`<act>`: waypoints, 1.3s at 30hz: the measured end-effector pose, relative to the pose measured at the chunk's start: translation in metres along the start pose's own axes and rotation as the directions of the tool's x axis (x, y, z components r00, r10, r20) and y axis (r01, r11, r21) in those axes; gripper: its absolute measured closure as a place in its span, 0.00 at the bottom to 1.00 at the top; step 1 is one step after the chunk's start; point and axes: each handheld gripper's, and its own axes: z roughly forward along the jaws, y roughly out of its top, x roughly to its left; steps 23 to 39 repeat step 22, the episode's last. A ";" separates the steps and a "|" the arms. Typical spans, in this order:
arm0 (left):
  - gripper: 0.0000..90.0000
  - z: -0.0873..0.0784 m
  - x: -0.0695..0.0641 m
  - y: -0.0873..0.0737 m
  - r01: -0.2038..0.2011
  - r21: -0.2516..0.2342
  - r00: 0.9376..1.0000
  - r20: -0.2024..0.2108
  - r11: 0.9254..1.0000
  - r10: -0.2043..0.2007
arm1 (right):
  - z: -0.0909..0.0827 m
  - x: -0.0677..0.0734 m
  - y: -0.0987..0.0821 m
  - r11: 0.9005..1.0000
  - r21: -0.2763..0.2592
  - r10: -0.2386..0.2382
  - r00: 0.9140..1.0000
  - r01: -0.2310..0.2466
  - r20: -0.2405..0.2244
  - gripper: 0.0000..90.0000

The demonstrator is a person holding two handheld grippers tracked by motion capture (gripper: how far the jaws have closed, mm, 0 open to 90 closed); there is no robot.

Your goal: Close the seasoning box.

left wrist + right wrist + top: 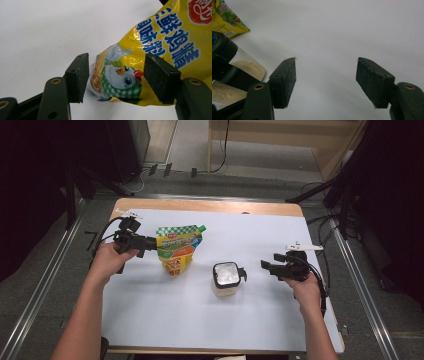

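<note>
Two grippers, one pouch and one jar are counted on one white-covered worktop (165, 320). At the left, the left gripper (150, 241) is held level in the person's left hand (107, 260), with its jaws directed at the pouch (176, 249). In the left gripper view the yellow printed pouch (150, 57) is seen with its lower corner lying between the two pads (78, 77); the jaws are spread and no firm pinch on the foil can be made out. The pouch is found left of centre. Near the centre, one clear jar (226, 279) with a black flip lid is standing upright, apart from the pouch; pale granules are seen inside it (249, 67). At the right, the right gripper (265, 266) is held beside the jar, not touching it, in the right hand (305, 287). Its jaws are spread, with nothing between them.
</note>
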 end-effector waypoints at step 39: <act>0.41 0.001 0.004 -0.001 -0.007 -0.005 1.000 -0.006 1.000 0.007 | 0.007 0.005 -0.001 0.999 0.022 -0.032 0.999 0.031 0.010 0.33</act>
